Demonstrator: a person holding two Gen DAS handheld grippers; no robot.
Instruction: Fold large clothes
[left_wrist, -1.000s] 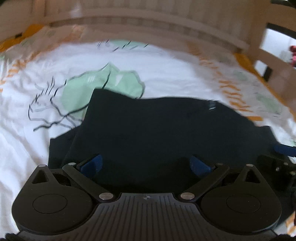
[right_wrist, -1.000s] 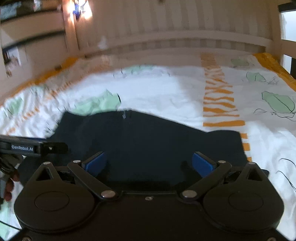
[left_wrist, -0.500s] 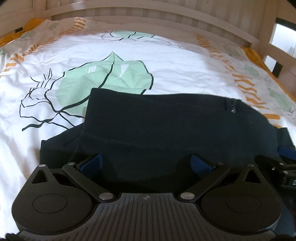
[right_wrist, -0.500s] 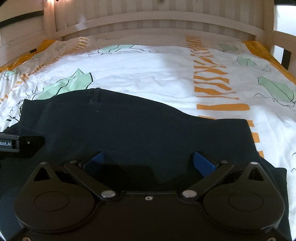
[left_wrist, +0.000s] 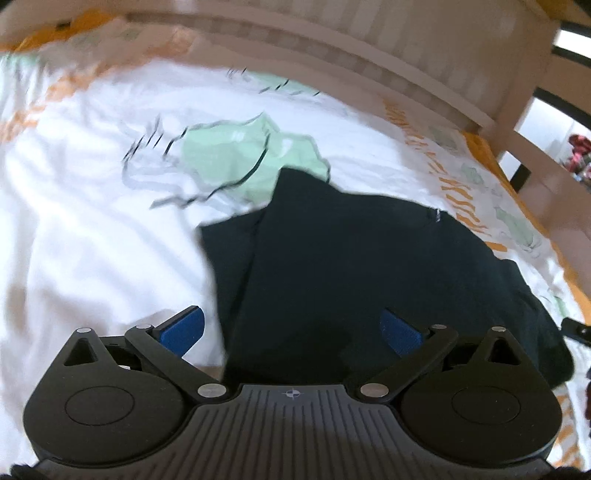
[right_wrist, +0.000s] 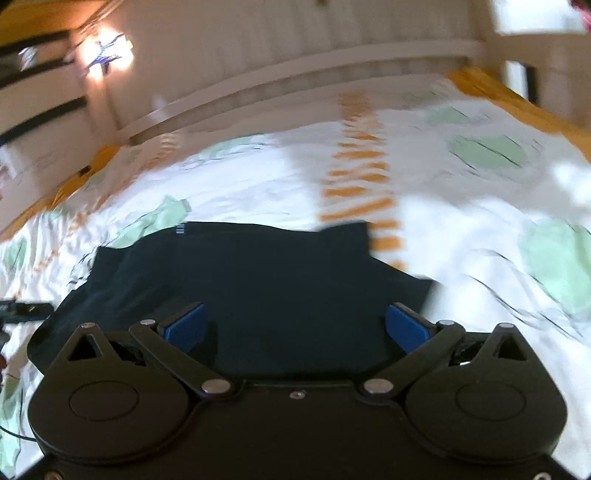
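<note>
A bed fills both views, its white sheet (left_wrist: 92, 229) printed with green leaves and orange stripes, a pale slatted headboard (right_wrist: 295, 85) across the top. The dark garment (left_wrist: 354, 273), already folded into a broad slab, lies at lower centre, its long axis running left to right, far edge towards the headboard. The left gripper (left_wrist: 291, 330) and right gripper (right_wrist: 297, 325) hover over its near edge, jaws spread wide, holding nothing. Best to pinch both near corners evenly before turning the next fold.
</note>
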